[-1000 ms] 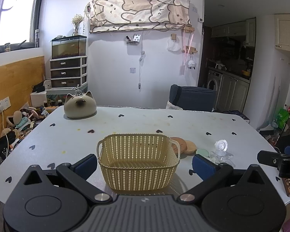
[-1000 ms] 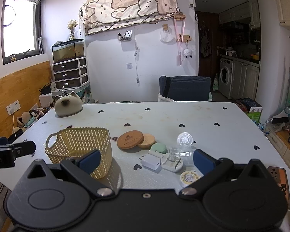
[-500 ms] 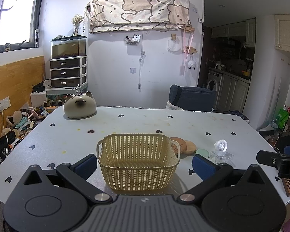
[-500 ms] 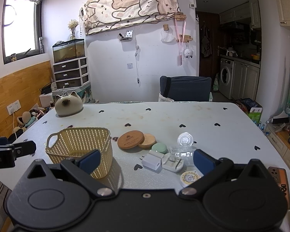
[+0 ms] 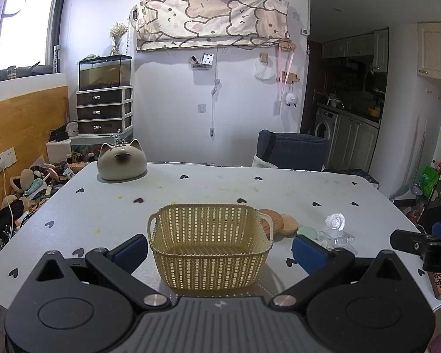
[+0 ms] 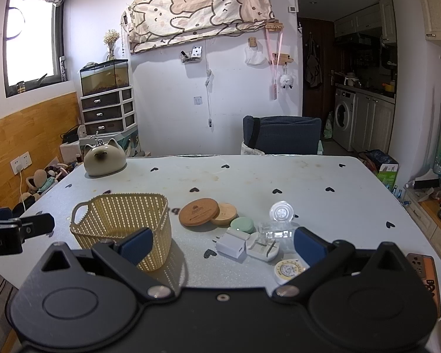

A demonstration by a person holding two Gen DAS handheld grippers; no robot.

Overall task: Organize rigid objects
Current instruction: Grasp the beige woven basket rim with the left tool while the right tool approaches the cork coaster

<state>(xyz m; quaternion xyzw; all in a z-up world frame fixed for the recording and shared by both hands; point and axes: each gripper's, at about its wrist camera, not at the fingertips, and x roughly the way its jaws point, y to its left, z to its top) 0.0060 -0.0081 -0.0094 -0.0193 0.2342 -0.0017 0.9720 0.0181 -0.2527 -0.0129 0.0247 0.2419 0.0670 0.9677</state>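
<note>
Woven yellow plastic fills the centre of the left wrist view: the basket (image 5: 210,245) sits empty on the bench (image 5: 191,188), framed between the fingers of the left gripper (image 5: 220,251), whose jaws stand wide with nothing held. Against the frames a second back, nothing here has shifted; the basket and gripper keep the same places, so the sorting has not begun. At the right edge the tip of the right gripper (image 5: 420,245) shows.

In the right wrist view the right gripper (image 6: 222,242) is likewise spread wide and empty at lower centre. The loose pieces lie just right of the basket (image 6: 123,229): a wooden lid (image 6: 199,215), a green disc (image 6: 242,224), a white charger (image 6: 231,244), a clear clip (image 6: 279,223) and a round tin (image 6: 288,271) at lower right. Compared with a second ago they sit a touch higher and closer in frame, so this gripper has eased forward. I judge a first pick is being lined up, probably the charger.
</note>
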